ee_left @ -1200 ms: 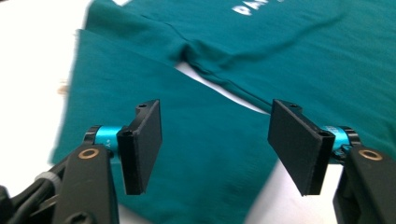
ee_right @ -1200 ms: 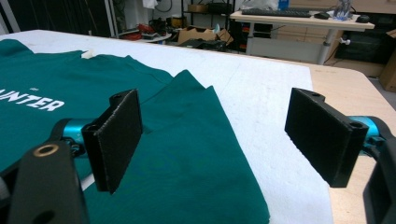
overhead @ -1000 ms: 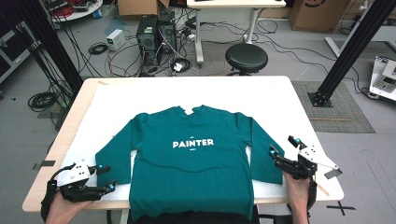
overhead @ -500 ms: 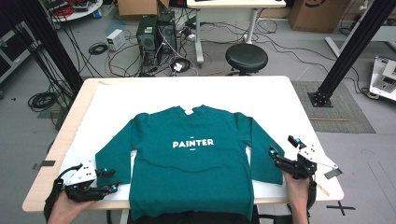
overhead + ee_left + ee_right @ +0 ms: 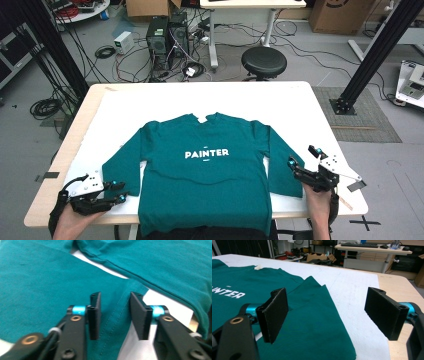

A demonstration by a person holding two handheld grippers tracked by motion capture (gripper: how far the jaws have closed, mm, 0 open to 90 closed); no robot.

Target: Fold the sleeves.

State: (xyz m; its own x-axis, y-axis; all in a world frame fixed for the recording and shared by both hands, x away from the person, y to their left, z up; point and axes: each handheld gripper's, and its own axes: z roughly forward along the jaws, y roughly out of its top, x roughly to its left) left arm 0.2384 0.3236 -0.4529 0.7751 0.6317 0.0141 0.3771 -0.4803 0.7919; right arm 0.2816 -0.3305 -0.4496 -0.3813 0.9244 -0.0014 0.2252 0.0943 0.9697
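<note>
The teal shirt [image 5: 207, 170] lies flat, collar away from the person, its cuffs between the just-narrowing left tongs [image 5: 117, 191] and wide-open right tongs [image 5: 302, 161], neither gripping.

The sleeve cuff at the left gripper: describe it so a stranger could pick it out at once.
On the white table lies a teal shirt printed PAINTER. Follow its sleeve toward the left gripper; the sleeve cuff is the stitched end between those closing jaws, unlike the other sleeve end by the right gripper.
</note>
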